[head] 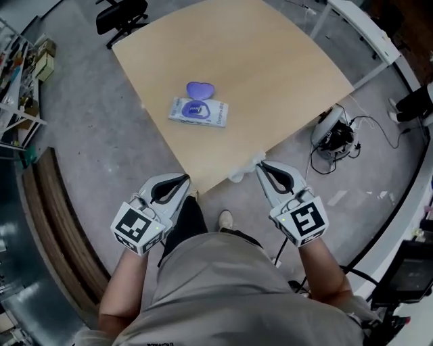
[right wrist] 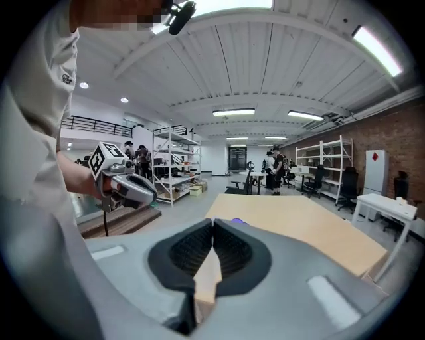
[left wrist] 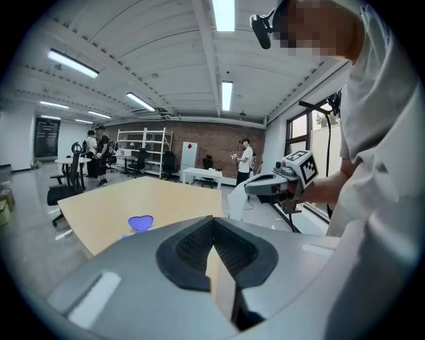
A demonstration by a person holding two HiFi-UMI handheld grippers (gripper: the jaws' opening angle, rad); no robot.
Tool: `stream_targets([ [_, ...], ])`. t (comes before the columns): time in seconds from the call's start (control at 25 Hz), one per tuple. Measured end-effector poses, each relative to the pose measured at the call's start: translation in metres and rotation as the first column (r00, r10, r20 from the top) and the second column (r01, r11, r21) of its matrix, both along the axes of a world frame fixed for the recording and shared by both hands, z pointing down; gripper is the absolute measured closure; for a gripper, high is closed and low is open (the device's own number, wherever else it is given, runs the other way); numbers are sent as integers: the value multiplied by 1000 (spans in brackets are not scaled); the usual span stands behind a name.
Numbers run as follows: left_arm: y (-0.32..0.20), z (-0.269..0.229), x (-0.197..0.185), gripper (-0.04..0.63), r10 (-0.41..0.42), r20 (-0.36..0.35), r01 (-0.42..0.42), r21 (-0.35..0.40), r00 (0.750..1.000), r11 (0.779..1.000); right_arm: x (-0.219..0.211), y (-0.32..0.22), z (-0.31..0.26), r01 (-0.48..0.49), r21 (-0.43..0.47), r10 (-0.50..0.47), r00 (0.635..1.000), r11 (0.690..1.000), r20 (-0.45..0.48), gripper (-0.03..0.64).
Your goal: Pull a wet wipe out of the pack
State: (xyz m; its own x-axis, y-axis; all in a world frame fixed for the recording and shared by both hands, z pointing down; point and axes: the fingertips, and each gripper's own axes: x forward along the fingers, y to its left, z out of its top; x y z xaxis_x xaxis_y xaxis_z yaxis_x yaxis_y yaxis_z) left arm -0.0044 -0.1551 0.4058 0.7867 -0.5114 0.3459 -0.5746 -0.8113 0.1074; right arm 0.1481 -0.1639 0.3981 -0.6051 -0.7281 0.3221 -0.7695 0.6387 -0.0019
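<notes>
The wet wipe pack (head: 198,111) lies flat on the light wood table (head: 270,74), its purple lid (head: 200,89) flipped open. In the left gripper view the lid (left wrist: 140,223) shows just above my jaws. Both grippers are held off the table's near corner, above my lap. My left gripper (head: 185,178) is shut with nothing in it. My right gripper (head: 260,166) is shut, and a thin white wet wipe (head: 245,171) hangs from its tip. The left gripper view shows that wipe (left wrist: 238,197) dangling under the right gripper (left wrist: 249,188).
A black office chair (head: 122,15) stands beyond the table's far left corner. Cables and a white device (head: 333,132) lie on the floor at the right. Shelves (head: 20,74) line the left wall. People stand far off in the room (left wrist: 246,159).
</notes>
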Motion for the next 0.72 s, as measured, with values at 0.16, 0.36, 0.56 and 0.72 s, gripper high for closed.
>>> stream_targets([
  [0.16,39,-14,-8,591,-27,25,27,-2,999,1000,-3,30,-7,42,12,-42,999,999,6,609],
  [0.36,70,-27,-12,589,-26,-1,26,4,1000,1000,-18,66,-16,64,44,-64,998,997,-4,609],
  [0.56,113,-52,-33,589,-1,-37,3,40,999,999,-56,107,-31,79,88,-73,995,993,-61,609],
  [0.72,156,-60,-77,589,4,-63,0,68,998,998,-108,142,-41,76,100,-69,995,992,-68,609],
])
